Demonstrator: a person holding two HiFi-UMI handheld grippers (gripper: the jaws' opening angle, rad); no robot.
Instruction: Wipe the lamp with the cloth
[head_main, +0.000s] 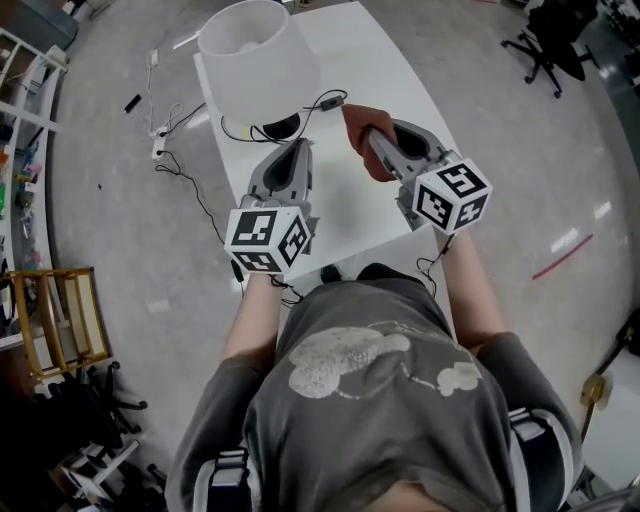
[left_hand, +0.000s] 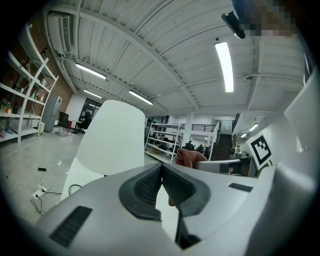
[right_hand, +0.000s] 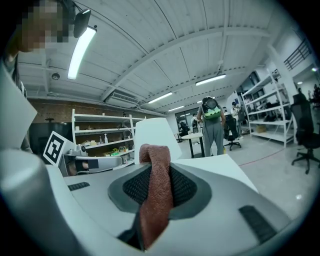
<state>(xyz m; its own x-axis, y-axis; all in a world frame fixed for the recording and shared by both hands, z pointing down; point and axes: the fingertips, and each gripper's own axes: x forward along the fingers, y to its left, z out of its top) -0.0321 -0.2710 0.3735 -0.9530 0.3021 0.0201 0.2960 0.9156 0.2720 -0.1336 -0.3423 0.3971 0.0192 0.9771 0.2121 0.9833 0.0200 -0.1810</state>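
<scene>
A lamp with a wide white shade (head_main: 258, 62) and a dark base (head_main: 277, 126) stands on the far left part of the white table (head_main: 350, 215). The shade (left_hand: 111, 137) fills the left gripper view's middle; the shade (right_hand: 154, 132) shows small in the right gripper view. My right gripper (head_main: 366, 137) is shut on a reddish-brown cloth (head_main: 366, 135), held above the table just right of the lamp; the cloth (right_hand: 156, 192) hangs between its pads. My left gripper (head_main: 300, 148) hovers just in front of the lamp base, jaws shut with nothing between them.
A black cord (head_main: 322, 103) runs from the lamp base across the table, and more cables (head_main: 180, 170) trail on the floor to the left. A wooden rack (head_main: 62, 320) stands at the left. An office chair (head_main: 548, 42) sits far right. A person (right_hand: 214, 127) stands in the distance.
</scene>
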